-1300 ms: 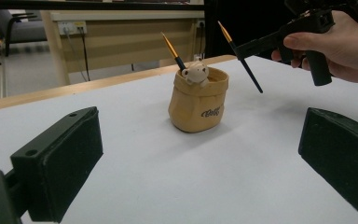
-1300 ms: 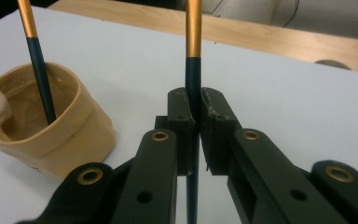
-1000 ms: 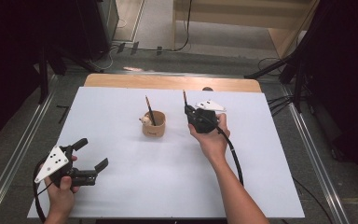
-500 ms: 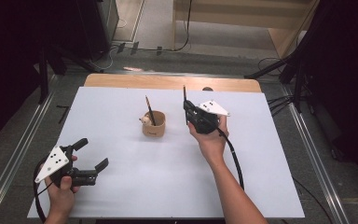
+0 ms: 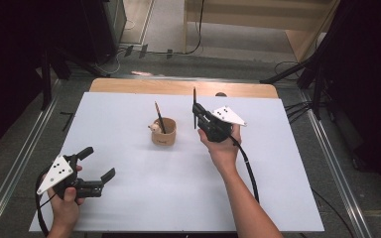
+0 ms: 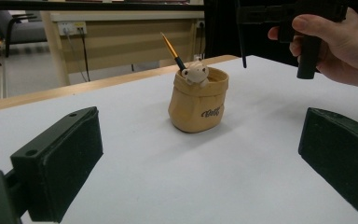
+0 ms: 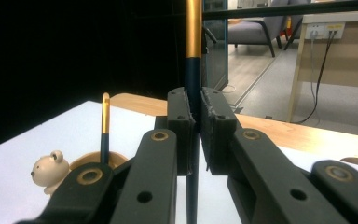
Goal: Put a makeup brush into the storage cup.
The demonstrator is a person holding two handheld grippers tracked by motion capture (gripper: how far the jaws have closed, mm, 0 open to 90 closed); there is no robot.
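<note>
Your right gripper [image 5: 195, 110] is clenched on a thin pen [image 7: 193, 70], dark blue in the barrel with a gold upper part, and in the right gripper view the pads pinch it on the blue section just below the gold, with the pen standing upright between them. In the high view it hangs above the white table [image 5: 144, 198], just to the right of the small tan holder [image 5: 163, 133] and apart from it. That holder already carries a second pen [image 5: 158, 118], leaning toward the far side, and a little bear figure [image 6: 196, 73] perched at its rim. Treat the pen in your grip as light, stiff and smooth: it probably won't bend, but a glossy round barrel can swivel or slide between flat pads, so keep the squeeze firm and don't let the lower end knock the rim on the way in. The holder looks like soft fabric with a rolled lip, light enough to tip or skid if the pen pushes sideways, so come down from above into the open part, away from the bear. Your left gripper [image 5: 95, 168] rests low near the front left corner, jaws released and wide with nothing between them, and could steady the holder by its wall.
</note>
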